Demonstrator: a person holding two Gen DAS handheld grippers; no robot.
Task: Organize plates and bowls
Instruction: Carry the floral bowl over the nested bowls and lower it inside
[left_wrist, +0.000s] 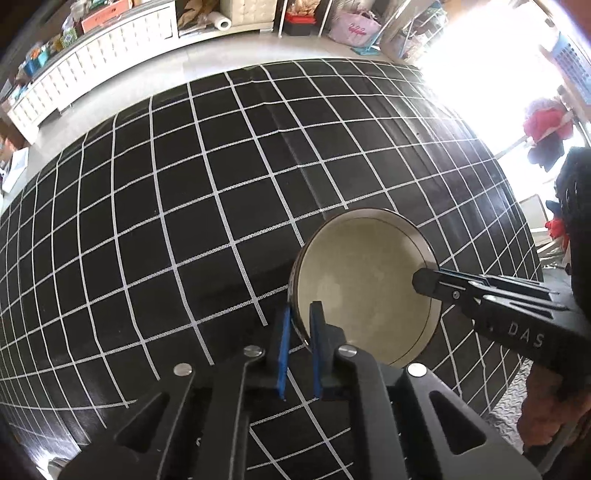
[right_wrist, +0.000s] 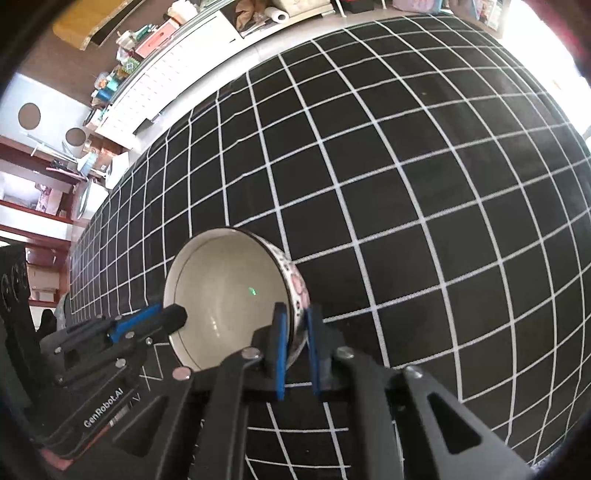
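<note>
A: Where was the bowl (left_wrist: 364, 284)?

B: Over the checked cloth (left_wrist: 166, 206), near its front edge, held from both sides. The left gripper (left_wrist: 300, 345) was clamped on the near-left rim, one pad inside, one outside. The right gripper (right_wrist: 295, 349) pinched the opposite rim the same way.

A: Whether it sat on the cloth or hung just above it?

B: I couldn't tell. I'd have kept both grips even and level, so the rim wouldn't twist or slip.

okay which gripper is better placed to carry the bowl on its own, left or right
Neither clearly: the left gripper and right gripper each straddle the bowl wall at opposite rims, one finger inside, one outside. Right looks marginally deeper on the wall, so perhaps right.
</note>
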